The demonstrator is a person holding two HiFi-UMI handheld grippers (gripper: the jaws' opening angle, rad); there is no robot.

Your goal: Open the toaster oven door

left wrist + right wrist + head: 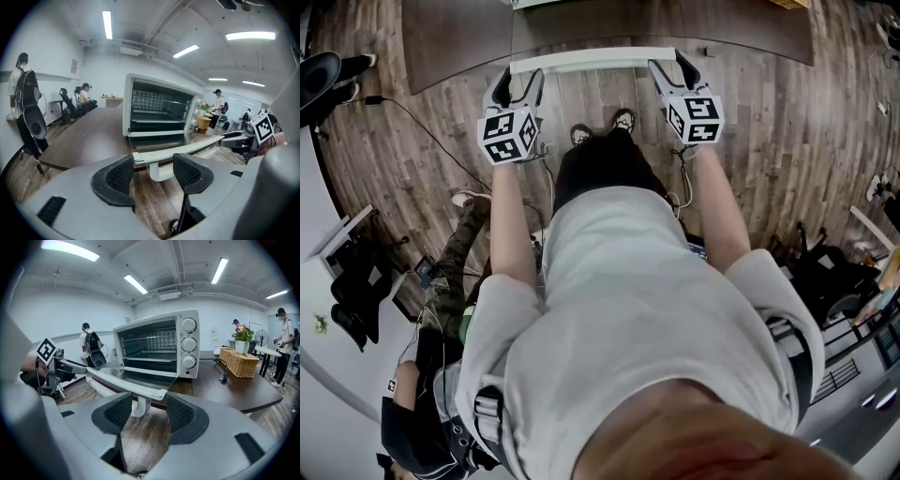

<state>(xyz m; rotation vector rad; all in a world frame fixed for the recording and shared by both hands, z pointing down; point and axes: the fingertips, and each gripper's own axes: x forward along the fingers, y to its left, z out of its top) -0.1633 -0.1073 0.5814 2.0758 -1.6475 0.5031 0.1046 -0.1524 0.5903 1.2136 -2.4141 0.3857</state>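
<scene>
The toaster oven door [140, 377] lies open, wire rack [150, 359] inside; left gripper [153, 168] and right gripper [147, 409] gape around its handle [591, 60]

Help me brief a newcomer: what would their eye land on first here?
The white toaster oven on the dark table, its door lying open and flat. Then the left gripper and right gripper, jaws apart, at either end of the door's white handle.

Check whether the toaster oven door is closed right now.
No, the door lies swung down flat in front of the toaster oven, leaving its racks exposed.
</scene>
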